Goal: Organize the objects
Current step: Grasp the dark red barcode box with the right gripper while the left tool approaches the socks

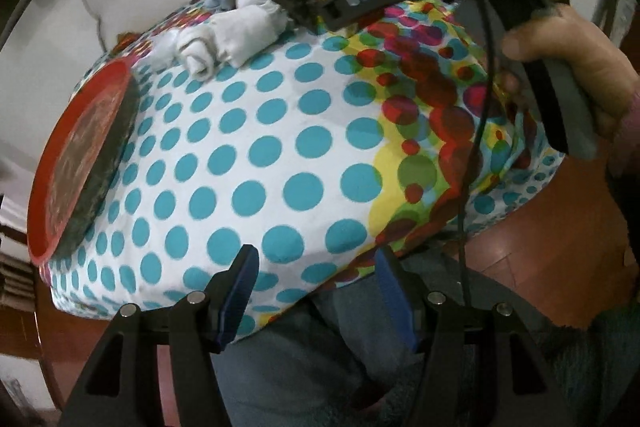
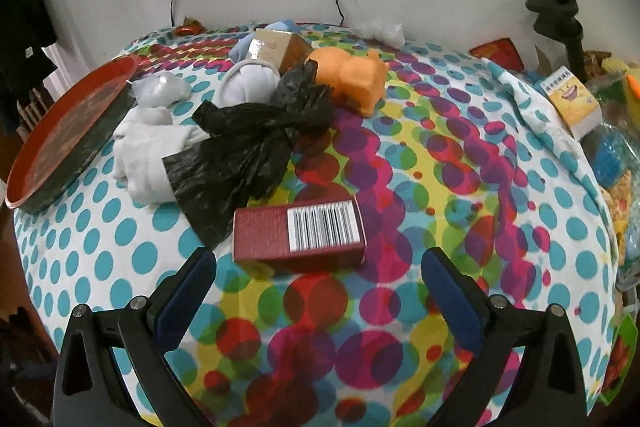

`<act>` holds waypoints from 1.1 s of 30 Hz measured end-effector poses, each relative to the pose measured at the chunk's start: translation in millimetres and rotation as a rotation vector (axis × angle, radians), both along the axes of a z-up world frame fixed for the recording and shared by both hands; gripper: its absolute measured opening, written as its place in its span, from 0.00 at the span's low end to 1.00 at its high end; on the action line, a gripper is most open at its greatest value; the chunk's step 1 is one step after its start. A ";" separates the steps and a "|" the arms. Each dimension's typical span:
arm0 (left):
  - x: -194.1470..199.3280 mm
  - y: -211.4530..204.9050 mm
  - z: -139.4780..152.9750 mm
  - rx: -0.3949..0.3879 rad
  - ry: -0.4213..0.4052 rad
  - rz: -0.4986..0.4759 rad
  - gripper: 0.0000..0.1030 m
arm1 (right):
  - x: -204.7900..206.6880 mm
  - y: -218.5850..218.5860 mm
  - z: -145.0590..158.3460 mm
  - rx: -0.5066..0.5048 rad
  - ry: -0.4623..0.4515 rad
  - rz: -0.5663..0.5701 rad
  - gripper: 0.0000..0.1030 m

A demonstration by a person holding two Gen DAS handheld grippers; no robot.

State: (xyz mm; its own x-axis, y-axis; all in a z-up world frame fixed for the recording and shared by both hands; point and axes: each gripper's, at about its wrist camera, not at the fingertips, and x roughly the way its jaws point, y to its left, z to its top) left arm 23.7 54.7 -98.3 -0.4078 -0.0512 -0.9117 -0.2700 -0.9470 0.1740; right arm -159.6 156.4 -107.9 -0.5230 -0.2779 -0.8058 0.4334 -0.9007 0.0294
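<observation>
Both grippers hang wide open and empty over a polka-dot cloth (image 2: 400, 155). A red barcoded box (image 2: 299, 235) lies just beyond the right gripper (image 2: 318, 291), with a black bag (image 2: 248, 147) at ten o'clock. The left gripper (image 1: 316, 291) hovers at the cloth's near edge, a red tray (image 1: 76, 163) at ten o'clock.

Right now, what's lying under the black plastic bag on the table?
The black plastic bag drapes over white rolled cloths on its left, and its corner reaches beside the red box. Anything beneath the bag's middle is covered.
</observation>
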 end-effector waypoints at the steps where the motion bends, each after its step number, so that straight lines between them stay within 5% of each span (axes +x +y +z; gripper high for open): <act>1: -3.7 -0.3 -0.7 -0.002 -0.002 0.002 0.60 | -1.1 -1.0 -0.4 -0.002 0.001 0.008 0.97; 12: -53.3 -31.5 10.7 -0.078 0.029 0.128 0.60 | -6.0 -3.6 -4.3 -0.029 -0.017 0.057 0.60; 33: -164.1 -101.2 46.9 0.006 0.013 0.322 0.60 | -34.7 40.0 -1.9 -0.083 0.021 -0.094 0.59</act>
